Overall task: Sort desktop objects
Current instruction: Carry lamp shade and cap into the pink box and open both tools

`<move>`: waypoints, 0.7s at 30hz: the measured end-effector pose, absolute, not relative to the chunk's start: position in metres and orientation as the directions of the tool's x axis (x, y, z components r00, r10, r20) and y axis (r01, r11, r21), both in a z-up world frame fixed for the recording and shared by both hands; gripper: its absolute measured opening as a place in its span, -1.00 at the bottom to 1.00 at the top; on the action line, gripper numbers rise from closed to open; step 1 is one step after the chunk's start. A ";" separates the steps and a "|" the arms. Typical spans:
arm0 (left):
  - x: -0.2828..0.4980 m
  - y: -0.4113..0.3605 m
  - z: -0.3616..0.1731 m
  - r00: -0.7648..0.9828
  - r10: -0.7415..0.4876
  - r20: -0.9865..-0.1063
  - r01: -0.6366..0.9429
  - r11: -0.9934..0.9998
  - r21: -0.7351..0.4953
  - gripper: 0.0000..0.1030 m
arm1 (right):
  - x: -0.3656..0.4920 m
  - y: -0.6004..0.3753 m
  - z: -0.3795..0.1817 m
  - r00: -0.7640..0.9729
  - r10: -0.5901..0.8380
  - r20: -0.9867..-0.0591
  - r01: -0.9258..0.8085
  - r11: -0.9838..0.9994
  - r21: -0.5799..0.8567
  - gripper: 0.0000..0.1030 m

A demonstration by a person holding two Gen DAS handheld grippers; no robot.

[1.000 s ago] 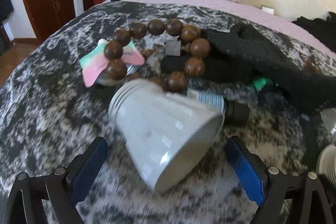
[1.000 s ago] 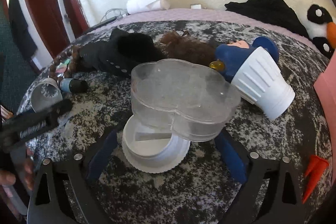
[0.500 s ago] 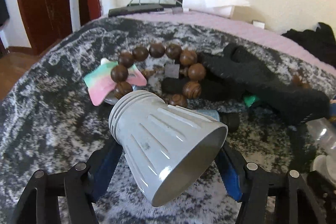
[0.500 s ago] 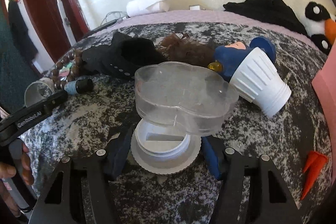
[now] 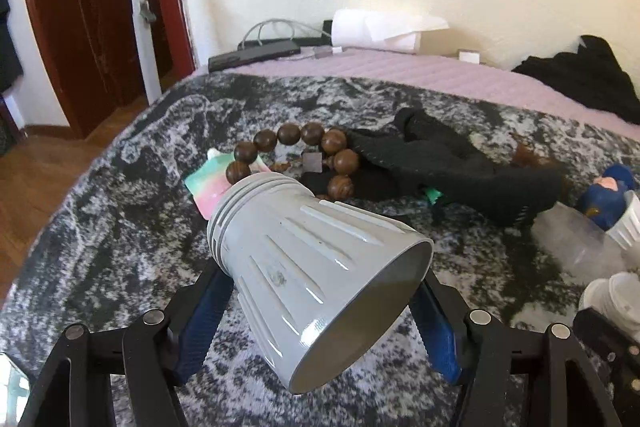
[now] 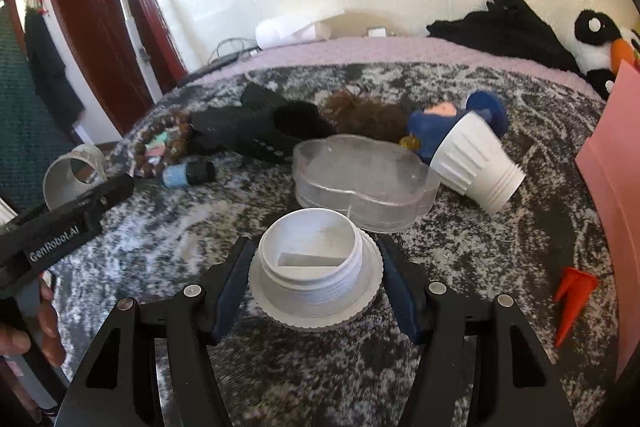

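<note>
My left gripper (image 5: 316, 311) is shut on a grey ribbed cup (image 5: 316, 283) and holds it tilted above the mottled grey-black cloth, its open mouth toward the camera; the cup also shows in the right wrist view (image 6: 72, 175). My right gripper (image 6: 314, 291) is shut on a white threaded lid (image 6: 316, 271) and holds it just above the cloth. A clear cloud-shaped box (image 6: 360, 179) lies right behind the lid. A white ribbed cup (image 6: 478, 163) lies on its side at the right.
A wooden bead bracelet (image 5: 304, 155), a pastel clip (image 5: 208, 187), a black glove (image 5: 440, 167), a small blue bottle (image 6: 188, 174), a blue figure (image 6: 436, 131) and brown fluff (image 6: 368, 115) lie on the cloth. An orange cone (image 6: 572, 295) and pink board (image 6: 612, 187) are at the right.
My left gripper closed on the grey cup and lifted it. My right gripper closed on the white lid and drew it out from under the clear box.
</note>
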State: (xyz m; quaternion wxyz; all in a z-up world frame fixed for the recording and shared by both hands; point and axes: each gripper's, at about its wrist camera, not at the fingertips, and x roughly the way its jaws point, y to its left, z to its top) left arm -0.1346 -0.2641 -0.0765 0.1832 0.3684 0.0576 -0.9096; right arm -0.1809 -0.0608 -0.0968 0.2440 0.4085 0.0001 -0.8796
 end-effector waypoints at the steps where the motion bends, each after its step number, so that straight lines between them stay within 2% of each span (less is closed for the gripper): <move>1: -0.133 -0.262 -0.074 -0.662 -0.294 -0.689 0.375 -0.927 0.036 0.41 | -0.178 -0.060 -0.093 -0.553 -0.430 -0.713 0.431 -0.881 0.197 0.28; 21: -0.113 -0.186 -0.022 -0.731 -0.258 -0.632 0.282 -0.957 0.066 0.41 | -0.142 -0.002 -0.021 -0.639 -0.434 -0.635 0.397 -0.893 0.211 0.28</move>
